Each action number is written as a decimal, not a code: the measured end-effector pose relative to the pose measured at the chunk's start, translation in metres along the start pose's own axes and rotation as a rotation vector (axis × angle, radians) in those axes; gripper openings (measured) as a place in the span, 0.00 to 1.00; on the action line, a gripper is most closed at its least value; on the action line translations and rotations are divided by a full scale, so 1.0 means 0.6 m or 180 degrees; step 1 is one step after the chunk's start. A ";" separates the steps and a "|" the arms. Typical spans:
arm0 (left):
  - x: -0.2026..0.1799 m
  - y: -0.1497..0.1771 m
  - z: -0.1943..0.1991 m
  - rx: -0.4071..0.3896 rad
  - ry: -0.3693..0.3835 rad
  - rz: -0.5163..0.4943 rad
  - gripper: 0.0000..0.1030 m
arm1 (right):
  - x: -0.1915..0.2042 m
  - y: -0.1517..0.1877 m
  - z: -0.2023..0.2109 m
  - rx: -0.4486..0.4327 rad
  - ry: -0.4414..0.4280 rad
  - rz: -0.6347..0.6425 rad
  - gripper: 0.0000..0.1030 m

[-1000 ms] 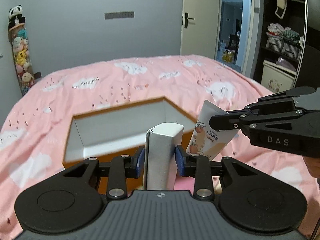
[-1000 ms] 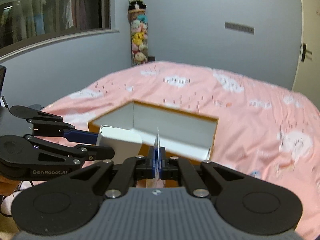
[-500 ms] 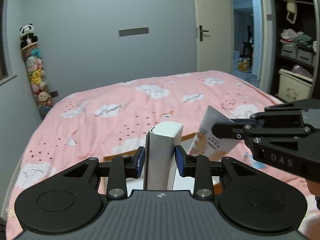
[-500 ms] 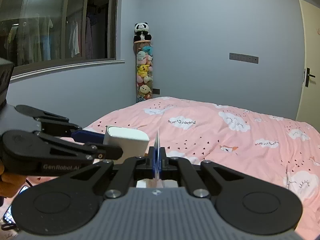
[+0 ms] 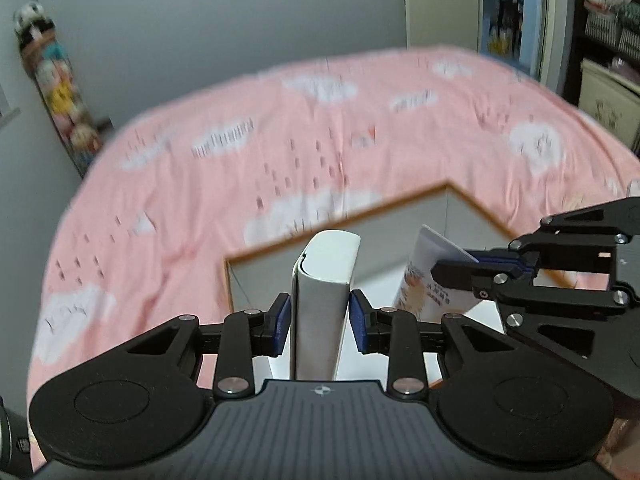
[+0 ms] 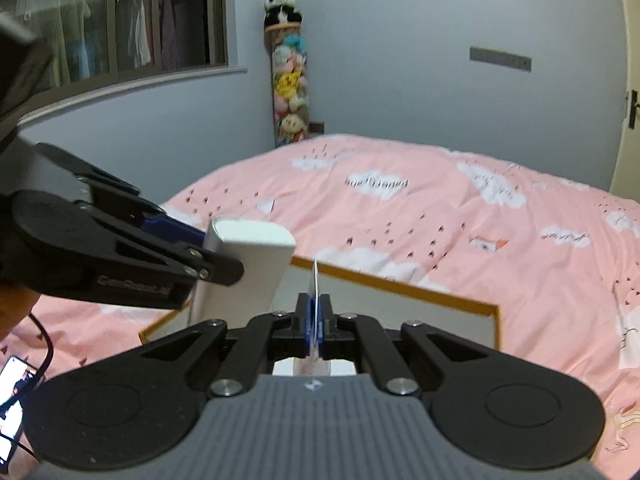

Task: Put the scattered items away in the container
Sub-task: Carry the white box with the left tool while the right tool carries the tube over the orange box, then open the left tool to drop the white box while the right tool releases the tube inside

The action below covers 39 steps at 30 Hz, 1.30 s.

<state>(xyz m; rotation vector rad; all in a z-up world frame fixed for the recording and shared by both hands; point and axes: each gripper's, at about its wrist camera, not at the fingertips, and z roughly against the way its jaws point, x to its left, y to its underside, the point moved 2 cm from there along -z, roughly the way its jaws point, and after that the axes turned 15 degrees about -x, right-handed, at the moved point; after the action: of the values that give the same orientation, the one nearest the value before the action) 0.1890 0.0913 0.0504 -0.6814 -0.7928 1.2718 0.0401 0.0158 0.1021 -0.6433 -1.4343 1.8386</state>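
A white box with a wooden rim [image 5: 408,200] [image 6: 400,286] lies open on the pink bed. My left gripper [image 5: 320,314] is shut on a tall white rounded case [image 5: 326,276] [image 6: 244,264], held upright over the box's near left part. My right gripper [image 6: 316,320] is shut on the flat crimped end of a white tube with peach print [image 5: 426,276] [image 6: 315,284]. The tube hangs over the box's near right side, close beside the case. The right gripper [image 5: 476,262] enters the left wrist view from the right.
The pink cloud-print duvet [image 5: 280,140] stretches beyond the box on all sides. A column of plush toys [image 6: 288,80] stands in the far corner. A phone [image 6: 16,392] with a cable lies at lower left. A doorway and shelves [image 5: 600,40] are at right.
Both grippers swung back over the box with their loads. The box rim, out of sight half a second ago, is again below the case and the tube.
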 end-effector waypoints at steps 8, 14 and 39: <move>0.018 0.022 -0.066 0.0473 0.0084 -0.0075 0.35 | 0.009 0.027 -0.049 0.0205 -0.0145 -0.0021 0.03; 0.023 0.011 -0.091 0.0520 0.0117 -0.0096 0.35 | 0.006 0.045 -0.072 0.0378 -0.0152 -0.0120 0.03; 0.026 0.030 -0.068 0.0650 0.0151 -0.0162 0.38 | 0.028 0.063 -0.098 0.0544 -0.0221 -0.0130 0.03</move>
<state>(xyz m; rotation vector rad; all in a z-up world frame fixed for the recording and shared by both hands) 0.2142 0.1094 0.0148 -0.5218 -0.6278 1.2656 0.0650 0.0596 0.0508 -0.4661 -1.3065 1.9424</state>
